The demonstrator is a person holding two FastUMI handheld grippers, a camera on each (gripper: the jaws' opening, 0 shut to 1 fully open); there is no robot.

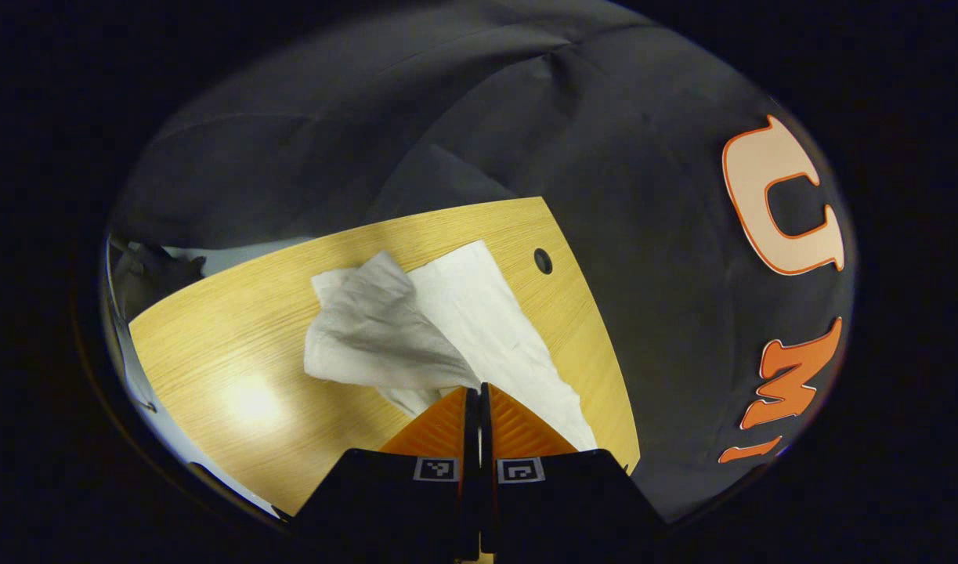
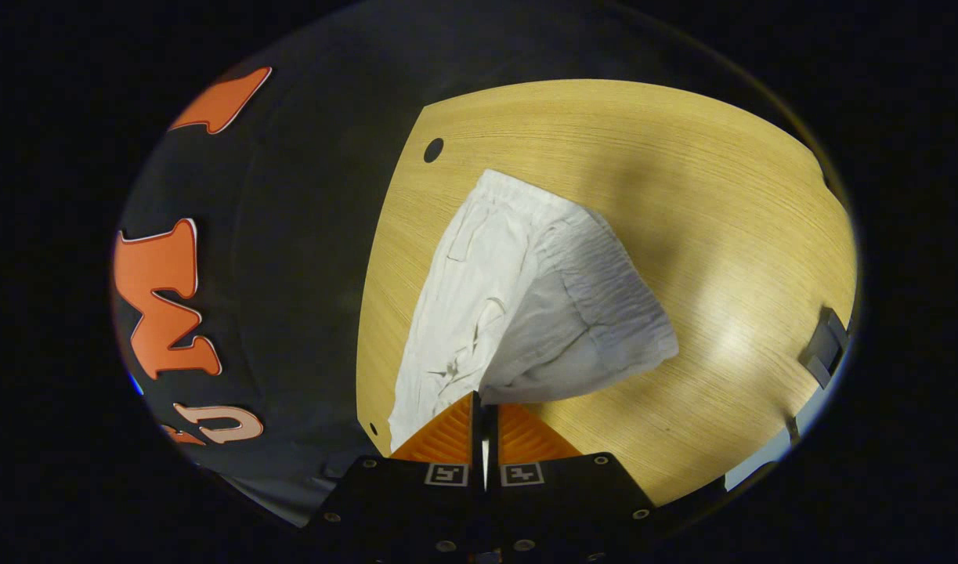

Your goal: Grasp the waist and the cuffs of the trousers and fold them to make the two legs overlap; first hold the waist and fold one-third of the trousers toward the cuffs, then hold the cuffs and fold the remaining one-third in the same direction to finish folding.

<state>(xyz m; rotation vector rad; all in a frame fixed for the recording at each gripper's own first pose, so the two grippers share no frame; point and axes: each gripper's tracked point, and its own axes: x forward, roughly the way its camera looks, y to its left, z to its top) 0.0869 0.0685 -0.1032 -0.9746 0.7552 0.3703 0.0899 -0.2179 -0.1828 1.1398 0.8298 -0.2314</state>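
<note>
The trousers [image 1: 447,329] were white, thin and creased, and lay on the wooden table [image 1: 236,360] near its edge by the black cloth wall [image 1: 604,141]. In the left gripper view one layer was lifted and folded back over the rest, showing a greyer, shaded underside, while a flat strip ran on toward the round hole [image 1: 543,261] in the table. The left gripper [image 1: 472,389] had its fingers pressed together on a pinch of the fabric at their tips.

In the right gripper view the trousers [image 2: 518,298] showed a gathered elastic waist at the end nearest the hole [image 2: 433,150], with a seam or pocket line down one side. A lifted flap rose in a wrinkled tent beside the flat part. The right gripper [image 2: 485,398] was likewise clamped on the cloth's edge, only a sliver between its fingers.
</note>
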